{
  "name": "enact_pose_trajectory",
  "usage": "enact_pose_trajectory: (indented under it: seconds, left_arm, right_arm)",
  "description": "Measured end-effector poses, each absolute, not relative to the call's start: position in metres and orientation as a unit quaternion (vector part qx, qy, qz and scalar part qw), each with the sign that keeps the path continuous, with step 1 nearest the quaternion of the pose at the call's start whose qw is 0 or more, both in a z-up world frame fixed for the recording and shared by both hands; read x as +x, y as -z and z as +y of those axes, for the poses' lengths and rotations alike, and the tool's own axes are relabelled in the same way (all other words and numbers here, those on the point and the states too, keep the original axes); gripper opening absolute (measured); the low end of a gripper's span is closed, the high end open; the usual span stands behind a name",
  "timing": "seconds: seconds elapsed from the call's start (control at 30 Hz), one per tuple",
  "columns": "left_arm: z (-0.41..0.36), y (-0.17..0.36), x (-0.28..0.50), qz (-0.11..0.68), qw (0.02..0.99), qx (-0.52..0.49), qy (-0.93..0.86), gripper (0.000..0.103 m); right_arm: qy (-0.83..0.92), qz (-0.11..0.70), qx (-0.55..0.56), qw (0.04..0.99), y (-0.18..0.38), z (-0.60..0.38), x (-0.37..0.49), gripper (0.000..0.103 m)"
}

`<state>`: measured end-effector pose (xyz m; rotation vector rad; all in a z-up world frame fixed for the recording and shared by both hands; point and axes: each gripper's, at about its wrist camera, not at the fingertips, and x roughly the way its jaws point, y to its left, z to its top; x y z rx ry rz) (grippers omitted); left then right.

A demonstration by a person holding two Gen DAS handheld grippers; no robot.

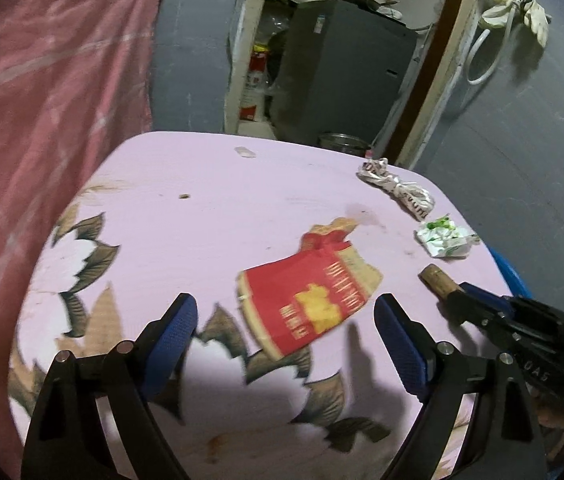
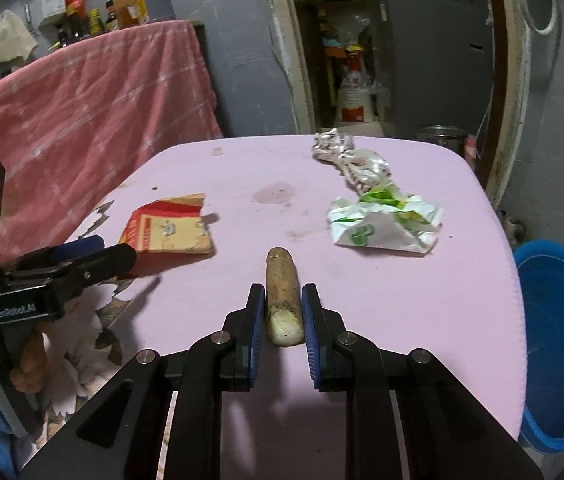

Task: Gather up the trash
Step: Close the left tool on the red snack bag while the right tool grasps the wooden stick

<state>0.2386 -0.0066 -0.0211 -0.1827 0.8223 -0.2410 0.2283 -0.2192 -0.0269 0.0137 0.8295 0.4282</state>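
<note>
Grey walls and an open doorway with a grey cabinet [image 2: 434,52] stand behind a pink tabletop [image 2: 242,168] printed with flowers at its near edge; places below are given relative to the red carton. That red carton [image 1: 310,296], torn and flattened, lies on the pink surface, tilted, just ahead of the left gripper [image 1: 286,312]. The left gripper's blue-padded jaws stand spread wide, one on each side of the carton's near end, and touch nothing. To the right of the carton, apart from it, lies a brown stick-like scrap [image 2: 284,300] with a pale broken end. The right gripper [image 2: 282,304] has its jaws drawn in against the two sides of this scrap, pinching it; whether the scrap is lifted off the surface cannot be told. Beyond the scrap, further right of the carton, lies a crumpled white-and-green wrapper [image 2: 382,220]. Behind the wrapper, near the far edge, lies a twisted white printed wrapper [image 2: 356,160]. A blue basin [image 2: 562,340] stands off the tabletop's right edge, well apart from the carton. A pink striped cloth [image 2: 94,96] hangs to the carton's left, with bottles [image 2: 90,16] above it.
</note>
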Motion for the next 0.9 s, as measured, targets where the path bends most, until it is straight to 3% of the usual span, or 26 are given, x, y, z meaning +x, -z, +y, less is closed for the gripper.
enact_pose_trajectory:
  seconds: [0.23, 0.37, 0.47, 0.77, 0.9]
  left_arm:
    - [-0.017, 0.023, 0.256, 0.41, 0.901, -0.106, 0.099, 0.086]
    - [-0.021, 0.024, 0.262, 0.41, 0.903, -0.097, 0.087, 0.065]
    - [-0.021, 0.025, 0.261, 0.409, 0.903, -0.099, 0.09, 0.056]
    - [-0.023, 0.025, 0.253, 0.402, 0.901, -0.122, 0.11, 0.04]
    - [-0.029, 0.021, 0.246, 0.389, 0.906, -0.118, 0.118, 0.039]
  right_arm:
    - [-0.198, 0.399, 0.013, 0.895, 0.028, -0.226, 0.235, 0.017]
    - [-0.199, 0.4, 0.011, 0.895, 0.03, -0.225, 0.235, 0.017]
    - [-0.201, 0.401, 0.016, 0.894, 0.031, -0.224, 0.234, 0.017]
    - [-0.203, 0.402, 0.024, 0.892, 0.031, -0.225, 0.236, 0.017]
    - [-0.206, 0.409, 0.026, 0.889, 0.032, -0.228, 0.235, 0.018]
